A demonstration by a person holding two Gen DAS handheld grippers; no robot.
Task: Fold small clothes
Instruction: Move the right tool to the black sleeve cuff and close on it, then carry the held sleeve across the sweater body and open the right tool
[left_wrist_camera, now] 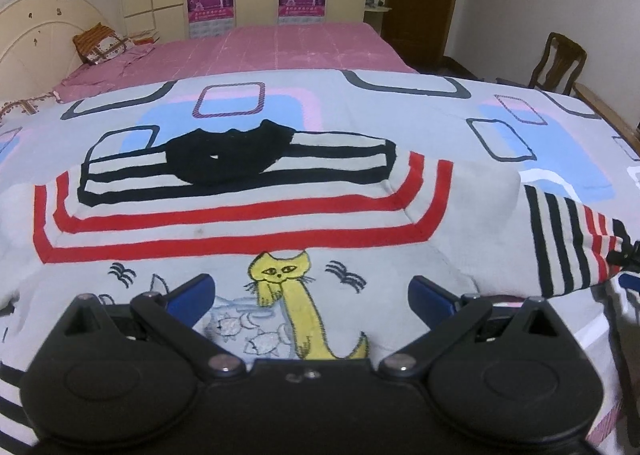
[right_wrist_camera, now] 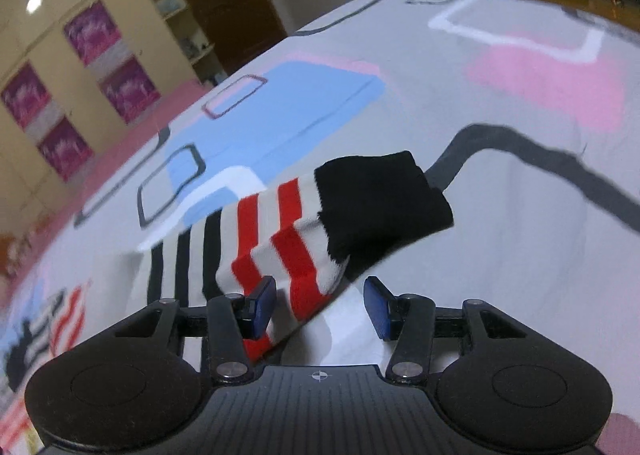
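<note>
The small grey sweater [left_wrist_camera: 248,215] lay front-up and spread flat on the bed [left_wrist_camera: 520,95], right ahead of and beneath the left claw [left_wrist_camera: 312,295], so that its shape could be read before any fold. The black collar [left_wrist_camera: 228,155] sat at the far end, and the yellow cat print [left_wrist_camera: 288,295] showed between the left claw's blue fingers [left_wrist_camera: 192,293], which stood wide apart and held nothing.

The right claw [right_wrist_camera: 320,305] was also apart, its fingers [right_wrist_camera: 262,305] flanking the striped sleeve [right_wrist_camera: 276,239] without clamping it. The black cuff [right_wrist_camera: 380,203] lay just ahead of it, pointing outward from the body. This looked like the setup for a sleeve fold: the right claw seemed placed to close on the sleeve and carry it across the chest, the left poised over the body, perhaps to steady it.
</note>
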